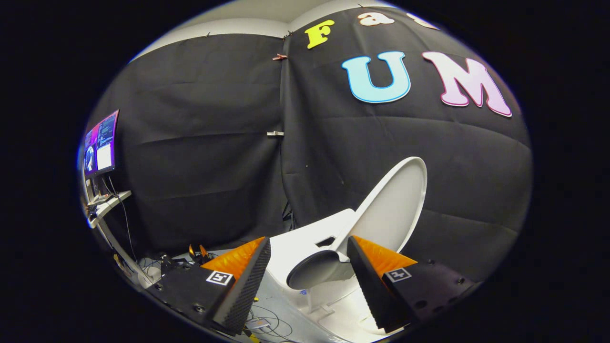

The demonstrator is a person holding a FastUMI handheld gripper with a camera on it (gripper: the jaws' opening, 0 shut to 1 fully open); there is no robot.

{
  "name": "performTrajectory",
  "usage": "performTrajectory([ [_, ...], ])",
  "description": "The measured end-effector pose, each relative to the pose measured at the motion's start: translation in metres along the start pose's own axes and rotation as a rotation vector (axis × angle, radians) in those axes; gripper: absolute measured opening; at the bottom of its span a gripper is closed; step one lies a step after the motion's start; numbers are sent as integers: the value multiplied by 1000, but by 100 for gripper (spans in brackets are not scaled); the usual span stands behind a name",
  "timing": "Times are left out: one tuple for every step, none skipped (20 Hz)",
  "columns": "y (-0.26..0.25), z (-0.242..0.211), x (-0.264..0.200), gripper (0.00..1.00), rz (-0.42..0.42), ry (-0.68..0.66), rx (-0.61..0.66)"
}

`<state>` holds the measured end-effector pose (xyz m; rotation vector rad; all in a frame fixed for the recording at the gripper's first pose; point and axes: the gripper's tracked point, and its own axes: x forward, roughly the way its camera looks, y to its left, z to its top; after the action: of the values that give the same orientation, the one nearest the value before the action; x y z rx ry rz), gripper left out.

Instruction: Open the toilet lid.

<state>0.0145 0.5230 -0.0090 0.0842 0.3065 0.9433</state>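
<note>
Black cloth, creased and quilted in soft folds, forms the booth wall behind everything we see; two panels meet at a seam near twelve o'clock, pinned by small clips. Against it, at about four o'clock from the seam, stands the toilet lid, a smooth, glossy white oval shell raised nearly upright and tilted back toward the cloth. Its hinge end meets the white toilet body, whose rounded ceramic-looking surface spreads between and beyond the fingers. Below the lid we make out a dark rounded opening, just ahead of the fingers.

The gripper is released: its two wedge-shaped fingers stand wide apart and hold nothing. Their inner pads carry a fine ribbed texture. The right finger's tip sits just beside the lid's lower edge; we cannot tell whether it touches. Each finger body bears a small square black-and-white marker tag.

At nine o'clock a monitor glows above a pale shelf, with thin cables trailing at the floor by six o'clock.
</note>
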Motion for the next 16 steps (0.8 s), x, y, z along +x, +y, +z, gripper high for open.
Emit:
performTrajectory([
  [2,0,1,99,4,-1,-1],
  [3,1,4,99,6,-3,-2],
  [4,1,6,99,5,-8,-1],
  [5,1,9,99,6,-10,-4],
  [7,1,12,99,9,-9,-7],
  [9,1,16,99,13,-11,-10],
  [12,1,19,99,19,-8,-15],
  [15,1,23,99,22,-4,-22],
  [17,1,26,99,26,-4,-32],
  [19,0,31,99,29,1,-45],
  [20,1,35,99,31,-2,-56],
  [21,1,39,99,39,-2,-62],
  [24,1,42,98,53,2,-64],
  [27,-1,46,98,64,8,-71],
  [24,0,48,98,59,8,-76],
  [20,5,51,99,51,2,-77],
])
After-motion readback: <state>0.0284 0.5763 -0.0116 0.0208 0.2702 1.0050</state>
